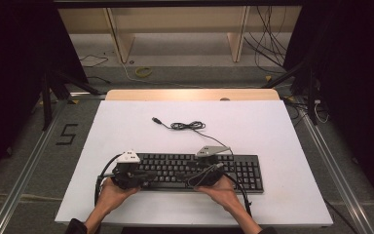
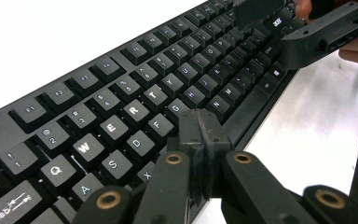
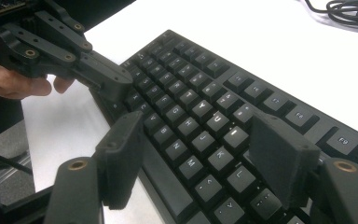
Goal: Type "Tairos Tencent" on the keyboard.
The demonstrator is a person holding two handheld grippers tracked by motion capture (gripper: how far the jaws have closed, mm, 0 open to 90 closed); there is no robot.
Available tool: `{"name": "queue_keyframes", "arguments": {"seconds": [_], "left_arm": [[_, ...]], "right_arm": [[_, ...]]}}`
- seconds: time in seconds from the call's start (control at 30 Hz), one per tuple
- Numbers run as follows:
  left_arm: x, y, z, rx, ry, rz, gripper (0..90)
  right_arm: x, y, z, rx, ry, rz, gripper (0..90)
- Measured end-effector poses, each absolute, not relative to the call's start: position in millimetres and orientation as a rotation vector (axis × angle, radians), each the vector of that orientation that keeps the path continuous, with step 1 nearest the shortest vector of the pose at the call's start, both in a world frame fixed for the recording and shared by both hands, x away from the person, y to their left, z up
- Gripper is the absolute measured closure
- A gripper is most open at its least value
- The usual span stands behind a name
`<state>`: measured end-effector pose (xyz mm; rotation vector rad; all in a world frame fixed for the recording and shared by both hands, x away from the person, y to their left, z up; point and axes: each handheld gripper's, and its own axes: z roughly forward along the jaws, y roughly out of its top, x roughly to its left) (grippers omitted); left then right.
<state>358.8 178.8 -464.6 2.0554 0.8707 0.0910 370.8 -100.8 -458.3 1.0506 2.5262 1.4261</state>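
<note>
1. I see the keyboard (image 1: 195, 170) lying near me on the white table (image 1: 272, 131), its cable (image 1: 187, 126) loose behind.
2. Left gripper (image 2: 200, 128) – jaws together, tip down by the left-hand keys.
3. Right gripper (image 3: 200, 154) – jaws apart, empty, over the middle keys.
4. I judge the key-pressing barely begun.

Recording lab: white table (image 1: 126, 122), black drapes (image 1: 9, 58), floor cables (image 1: 268, 48).

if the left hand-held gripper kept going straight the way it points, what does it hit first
Most likely the keyboard. The left hand-held gripper, jaws shut with nothing between them, points down at the keys near G and V, just above them. Whether the tips already touch a key is unclear.
</note>
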Motion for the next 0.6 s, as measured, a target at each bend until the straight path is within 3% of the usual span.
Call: {"name": "queue_keyframes", "arguments": {"seconds": [0.6], "left_arm": [[367.1,172.7,-472.2,2.104,0.913,0.067,89.1]], "right_arm": [[368.0,-102.4,-456.0,1.033,2.506,1.46,31.4]]}}
